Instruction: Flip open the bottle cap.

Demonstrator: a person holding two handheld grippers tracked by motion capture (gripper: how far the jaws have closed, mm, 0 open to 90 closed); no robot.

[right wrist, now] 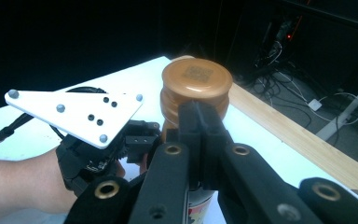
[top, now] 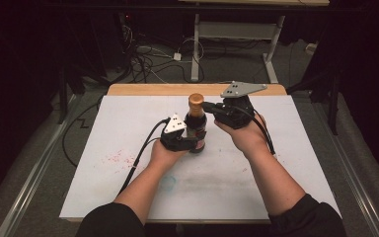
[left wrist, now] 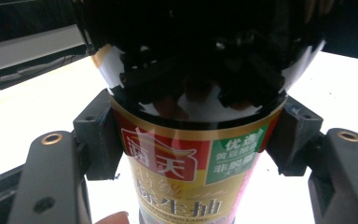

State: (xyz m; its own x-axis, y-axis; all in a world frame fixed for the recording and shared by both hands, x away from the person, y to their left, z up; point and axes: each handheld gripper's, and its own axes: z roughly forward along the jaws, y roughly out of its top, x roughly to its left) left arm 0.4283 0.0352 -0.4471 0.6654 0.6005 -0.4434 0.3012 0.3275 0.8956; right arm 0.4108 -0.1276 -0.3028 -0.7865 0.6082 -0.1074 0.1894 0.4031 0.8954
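Observation:
A dark soy sauce bottle (top: 196, 126) with a bronze cap (top: 195, 100) stands upright in the middle of the white table top (top: 128, 187). My left gripper (top: 195, 143) comes in from the left and is shut on its labelled lower body. In the left gripper view the pads (left wrist: 98, 140) press both sides of the bottle (left wrist: 191, 158) at the top of the red and gold label. My right gripper (top: 206, 106) comes in from the right, shut, with its tips against the neck under the cap. The right gripper view has the joined jaws (right wrist: 200, 122) just in front of the cap (right wrist: 196, 81).
Faint red specks (top: 118, 158) mark the table's left part. A wooden strip (top: 143, 89) runs along its far edge. Beyond it, cables (top: 148, 59) lie on the floor beside the legs of a desk frame (top: 195, 49). Dark drapes close in both sides.

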